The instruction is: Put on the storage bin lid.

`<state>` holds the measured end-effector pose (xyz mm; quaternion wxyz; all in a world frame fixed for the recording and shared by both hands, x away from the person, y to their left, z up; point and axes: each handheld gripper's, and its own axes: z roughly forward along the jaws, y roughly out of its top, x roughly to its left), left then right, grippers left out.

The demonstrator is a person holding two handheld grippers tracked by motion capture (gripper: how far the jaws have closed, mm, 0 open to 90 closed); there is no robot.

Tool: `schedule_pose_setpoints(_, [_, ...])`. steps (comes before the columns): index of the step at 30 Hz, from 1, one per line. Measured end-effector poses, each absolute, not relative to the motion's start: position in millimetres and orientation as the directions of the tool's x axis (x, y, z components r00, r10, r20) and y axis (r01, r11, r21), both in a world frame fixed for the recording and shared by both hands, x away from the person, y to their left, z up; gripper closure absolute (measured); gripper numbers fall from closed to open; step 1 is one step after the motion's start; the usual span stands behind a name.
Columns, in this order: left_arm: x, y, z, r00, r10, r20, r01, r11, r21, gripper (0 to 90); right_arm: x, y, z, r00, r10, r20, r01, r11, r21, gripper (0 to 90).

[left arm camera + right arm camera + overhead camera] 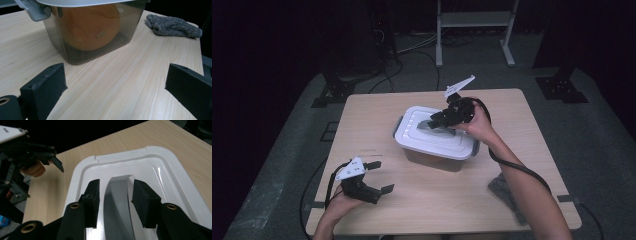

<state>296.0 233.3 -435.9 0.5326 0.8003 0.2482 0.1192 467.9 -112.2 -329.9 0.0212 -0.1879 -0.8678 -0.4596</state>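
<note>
The right gripper (115,202) straddles the lid's grey handle (117,207), jaws spread, unpinched, while the left gripper (379,176) waits wide open near-left.

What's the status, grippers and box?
Right gripper open, jaws astride the lid handle, not pressing. Left gripper open, on the table. Box lidded, orange thing inside. Grey cloth well aside.

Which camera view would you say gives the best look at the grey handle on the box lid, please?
The right gripper view: the handle lies close up between the open gripper's jaws. The high view shows it small on the lid, partly behind the gripper. The left gripper view catches the lid's edge.
</note>
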Motion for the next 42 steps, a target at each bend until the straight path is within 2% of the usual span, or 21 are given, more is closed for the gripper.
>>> schedule_pose_setpoints(13, [295,231,-438,0.851,0.520,-0.073,0.272,-0.318,0.908,2.6,456,-144,-317,-0.919,0.333,0.212,0.355,0.465,0.811,47.7])
schedule_pose_setpoints(42, [296,228,-440,0.852,0.519,-0.068,0.275,-0.335,0.901,2.6,423,-218,-317,-0.883,0.385,0.267,0.420,0.399,0.815,46.8])
